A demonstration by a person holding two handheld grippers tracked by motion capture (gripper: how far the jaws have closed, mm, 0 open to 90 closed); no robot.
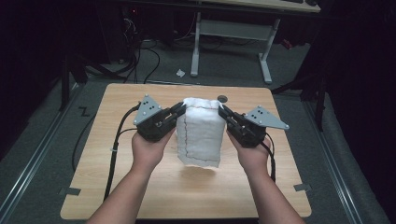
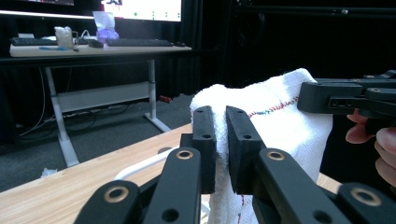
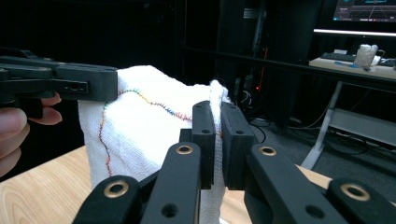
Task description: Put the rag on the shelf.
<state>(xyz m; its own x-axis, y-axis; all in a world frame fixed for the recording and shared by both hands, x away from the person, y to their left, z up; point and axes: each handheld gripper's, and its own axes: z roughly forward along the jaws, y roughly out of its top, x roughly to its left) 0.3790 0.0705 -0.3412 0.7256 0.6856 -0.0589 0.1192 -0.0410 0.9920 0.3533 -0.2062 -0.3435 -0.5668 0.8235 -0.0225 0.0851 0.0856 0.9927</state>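
We hold one white cloth (image 1: 201, 130) in the air above the middle of the wooden table (image 1: 116, 186), hanging down from its top edge, its lower hem just clear of the tabletop as far as we can judge. A multicoloured stitched line runs along its top and down one side. The left gripper (image 1: 180, 108) has its jaws pinched on the top left corner, and the right gripper (image 1: 223, 111) has its jaws pinched on the top right corner; in each gripper view the fabric sits squeezed between the two black pads.

To do this step well, we would keep both grips firm and the two corners level, so the cloth hangs flat and unwrinkled. We would move both hands together at the same pace, since pulling apart too hard could drag a corner out of the jaws.

Counting: one cloth, two grippers, one table under us. Beyond it stands one white-legged desk (image 1: 231, 37) on the grey floor, with cables lying nearby.
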